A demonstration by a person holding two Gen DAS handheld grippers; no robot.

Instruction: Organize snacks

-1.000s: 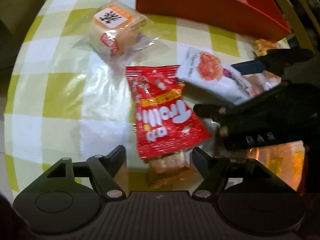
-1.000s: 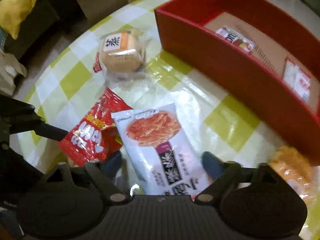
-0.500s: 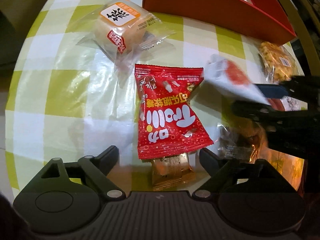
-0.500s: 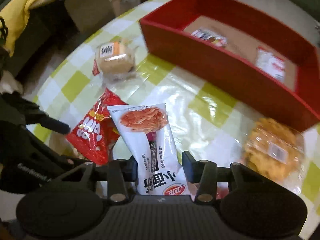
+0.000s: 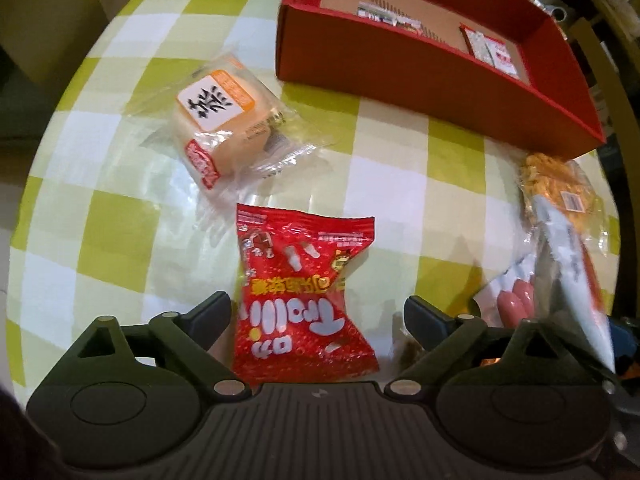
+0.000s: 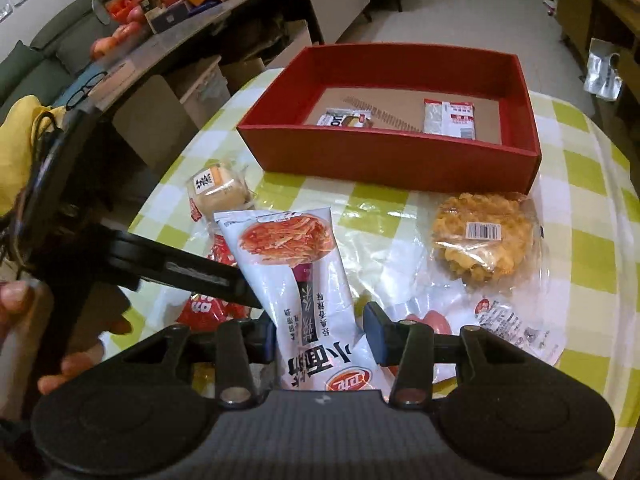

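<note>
My right gripper (image 6: pixel 320 332) is shut on a white noodle-snack packet (image 6: pixel 296 264) and holds it raised above the table; the packet also shows edge-on in the left wrist view (image 5: pixel 568 264). My left gripper (image 5: pixel 318 316) is open, its fingers either side of a red Trolli gummy bag (image 5: pixel 300 300) lying on the checked tablecloth. A red box (image 6: pixel 396 156) stands at the far side with two small packets (image 6: pixel 450 117) inside. A wrapped steamed cake (image 5: pixel 222 114) lies left of the box.
A wrapped round fried snack (image 6: pixel 482 240) lies in front of the box on the right. A sausage packet (image 6: pixel 508 324) lies near my right fingers. The left gripper's arm (image 6: pixel 180 268) crosses low at the left. The round table's edge curves on the left.
My right gripper closed on the white packet and lifted it up and away from the Trolli bag. My left gripper moved back over the Trolli bag.
</note>
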